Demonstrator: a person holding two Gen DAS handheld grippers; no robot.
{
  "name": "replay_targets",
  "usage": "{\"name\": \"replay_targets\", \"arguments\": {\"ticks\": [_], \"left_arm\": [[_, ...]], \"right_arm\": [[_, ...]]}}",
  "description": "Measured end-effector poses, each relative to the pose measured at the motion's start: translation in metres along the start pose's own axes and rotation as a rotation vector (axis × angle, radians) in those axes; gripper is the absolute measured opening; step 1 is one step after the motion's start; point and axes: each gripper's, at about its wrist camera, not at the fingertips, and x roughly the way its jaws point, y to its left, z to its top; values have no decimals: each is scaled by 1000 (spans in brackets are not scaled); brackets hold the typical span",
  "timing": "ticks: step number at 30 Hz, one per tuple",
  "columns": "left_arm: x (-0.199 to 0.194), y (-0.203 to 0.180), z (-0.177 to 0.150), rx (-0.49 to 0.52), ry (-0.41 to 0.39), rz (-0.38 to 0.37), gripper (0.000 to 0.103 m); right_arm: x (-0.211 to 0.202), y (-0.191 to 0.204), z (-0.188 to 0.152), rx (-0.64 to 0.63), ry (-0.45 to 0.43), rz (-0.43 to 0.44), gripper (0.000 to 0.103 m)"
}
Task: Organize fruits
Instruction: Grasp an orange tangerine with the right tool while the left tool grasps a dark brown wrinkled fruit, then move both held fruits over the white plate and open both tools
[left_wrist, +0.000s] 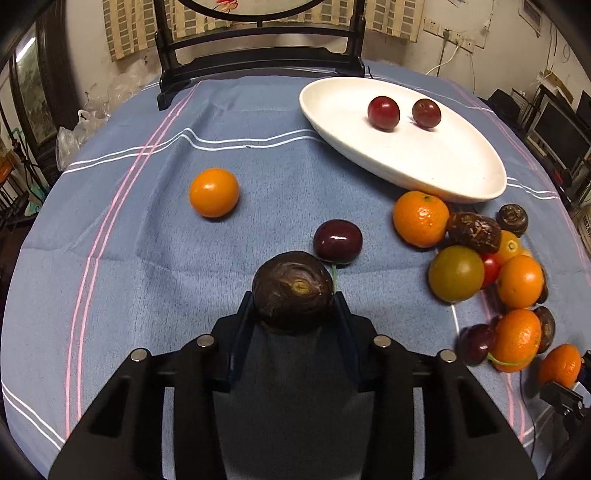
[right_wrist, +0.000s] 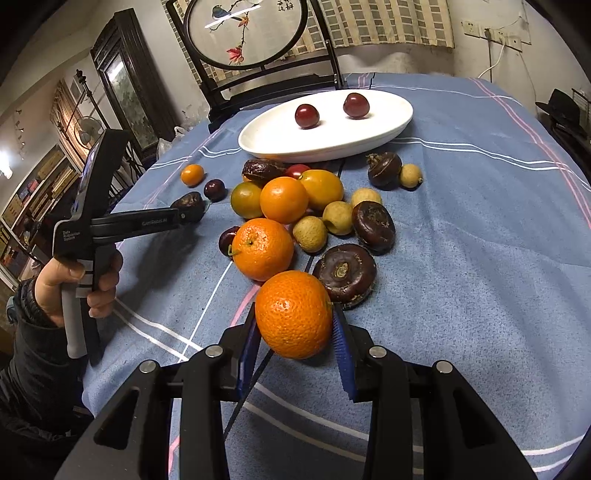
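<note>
Left gripper (left_wrist: 295, 295) clamped on a dark chestnut (left_wrist: 293, 291) just above the cloth (left_wrist: 147, 258), cherry (left_wrist: 337, 240) just beyond, right gripper (right_wrist: 295, 325) gripping a tangerine (right_wrist: 293, 314) near the fruit pile, white dish (right_wrist: 273, 142) holding two cherries farther back.

Both fisheye cameras sit just behind their own gripper, angled down and close over the blue-clothed bench (left_wrist: 122, 280), facing the far wall, and both take in the white plate (left_wrist: 461, 181) (right_wrist: 258, 142), the right view also catching the left gripper (right_wrist: 184, 214).
</note>
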Motion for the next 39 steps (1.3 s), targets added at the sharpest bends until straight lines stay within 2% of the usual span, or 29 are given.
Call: {"name": "replay_targets", "arguments": {"ticks": [3, 9, 11, 14, 16, 18, 22, 24, 29, 32, 33, 34, 35, 37, 39], "left_arm": [[-19, -3, -3, 9, -36, -26, 41], [-81, -16, 3, 61, -190, -117, 41], [-89, -20, 12, 60, -212, -138, 41], [-89, -31, 30, 63, -233, -130, 41], [-79, -38, 49, 53, -228, -151, 41], [-63, -48, 68, 39, -219, -136, 41], [-31, -58, 94, 15, -171, -100, 41], [-18, -63, 100, 15, -150, -102, 41], [11, -73, 106, 55, -132, -72, 41], [25, -71, 113, 25, -120, -67, 42], [27, -71, 113, 22, -119, -63, 44], [28, -70, 112, 18, -125, -54, 55], [25, -67, 111, 12, -140, -50, 60], [14, -61, 110, -8, -187, -53, 76], [6, -54, 109, -29, -225, -52, 83]], "right_arm": [[-3, -3, 6, 4, -10, 7, 37], [-20, -6, 32, 29, -85, 76, 37], [-25, -5, 46, 23, -113, 83, 37], [-26, -1, 80, 6, -167, 68, 37], [-19, -1, 98, 15, -169, 74, 37], [-2, -2, 122, 35, -148, 77, 37], [33, -1, 150, 16, -118, -18, 37], [52, -7, 156, 23, -105, -61, 38], [80, -23, 155, 60, -48, -59, 38], [89, -28, 158, 79, -45, -45, 40], [89, -30, 158, 85, -60, -36, 47], [88, -31, 157, 90, -72, -29, 54], [86, -33, 157, 99, -85, -30, 64], [79, -35, 154, 103, -97, -31, 64], [72, -34, 151, 98, -109, -33, 65]]}}
